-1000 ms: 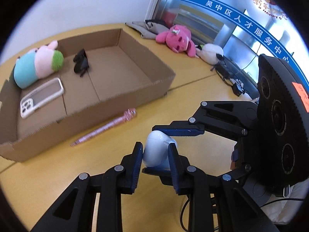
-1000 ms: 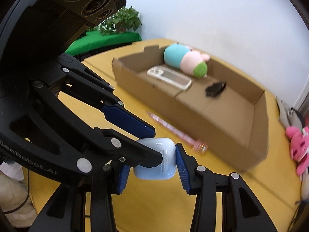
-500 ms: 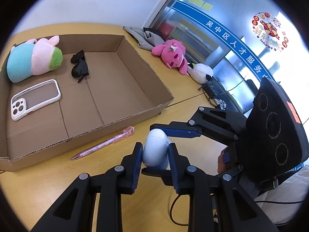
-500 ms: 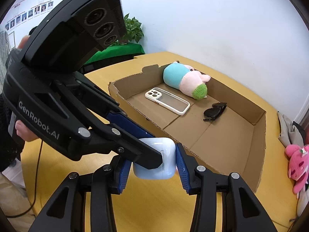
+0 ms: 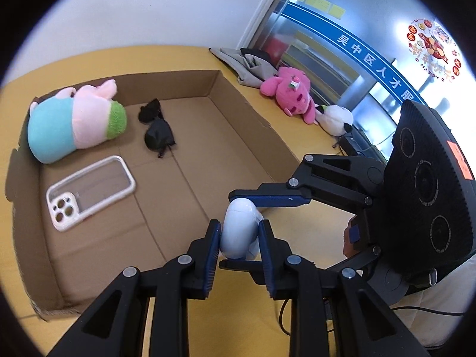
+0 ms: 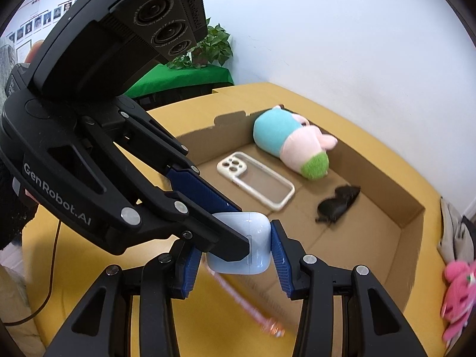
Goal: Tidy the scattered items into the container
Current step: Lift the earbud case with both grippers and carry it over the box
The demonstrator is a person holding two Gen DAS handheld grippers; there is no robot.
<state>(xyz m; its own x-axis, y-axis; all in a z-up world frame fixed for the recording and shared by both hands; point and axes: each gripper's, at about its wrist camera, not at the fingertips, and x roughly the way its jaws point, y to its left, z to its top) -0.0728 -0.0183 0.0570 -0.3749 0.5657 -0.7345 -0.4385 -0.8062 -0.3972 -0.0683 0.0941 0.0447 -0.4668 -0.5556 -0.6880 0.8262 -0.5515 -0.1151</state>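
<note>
Both grippers hold one pale blue earbud case point(image 5: 239, 229) point(image 6: 247, 247) in the air, just above the near wall of the cardboard box point(image 5: 253, 113) point(image 6: 413, 235). My left gripper point(image 5: 239, 236) is shut on its sides. My right gripper point(image 6: 235, 250) clamps it across, with its fingers point(image 5: 276, 197) crossing the left ones. Inside the box lie a plush toy point(image 5: 74, 122) point(image 6: 294, 142), a clear phone case point(image 5: 89, 187) point(image 6: 255, 178) and black sunglasses point(image 5: 156, 128) point(image 6: 339, 203). A pink pen point(image 6: 247, 303) lies on the yellow table outside the box.
A pink plush point(image 5: 290, 92) point(image 6: 458, 288), a white plush point(image 5: 336, 119) and grey cloth point(image 5: 241, 65) lie on the table beyond the box's right wall. A cable point(image 5: 428, 312) trails at the right. A potted plant point(image 6: 208, 47) stands on a green-covered table behind.
Both grippers have carried the earbud case up and forward, from over the table beside the pen to over the box's near wall. The grip on the case is unchanged.
</note>
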